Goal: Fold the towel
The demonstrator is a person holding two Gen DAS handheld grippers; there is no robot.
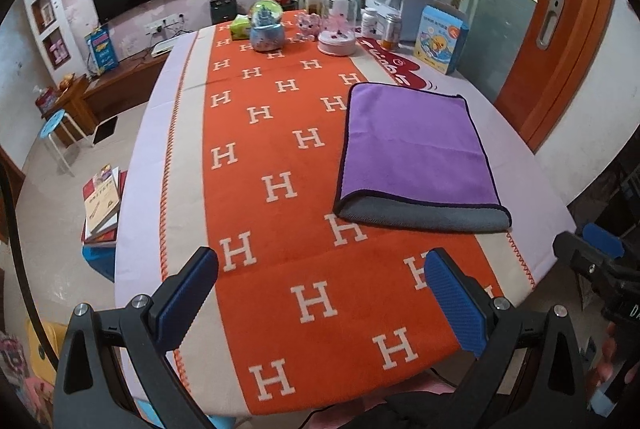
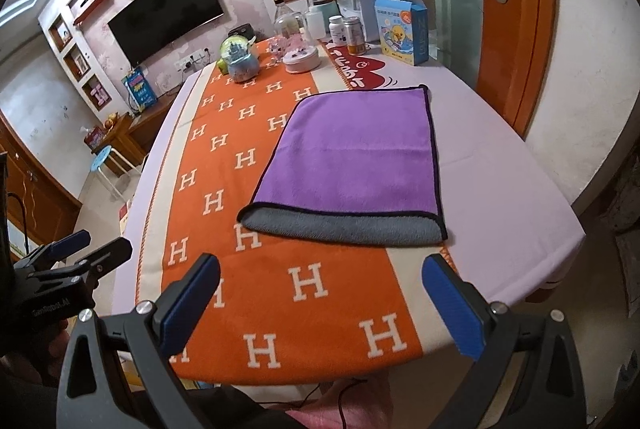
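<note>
A purple towel [image 1: 416,145] with a dark hem lies folded flat on the table, its grey underside showing along the near edge [image 1: 424,215]. It also shows in the right wrist view [image 2: 352,157]. My left gripper [image 1: 320,269] is open and empty, held above the near part of the table, below and left of the towel. My right gripper [image 2: 320,273] is open and empty, above the near table edge just short of the towel. The right gripper shows at the right edge of the left wrist view [image 1: 592,249]; the left gripper shows at the left edge of the right wrist view [image 2: 80,249].
An orange runner [image 1: 280,157] with white H letters covers the table's middle over a lilac cloth [image 1: 148,149]. At the far end stand a snow globe [image 1: 266,27], a pink box [image 1: 338,41], bottles [image 1: 390,29] and a blue carton [image 1: 440,37]. A stool with books [image 1: 102,205] stands at the left.
</note>
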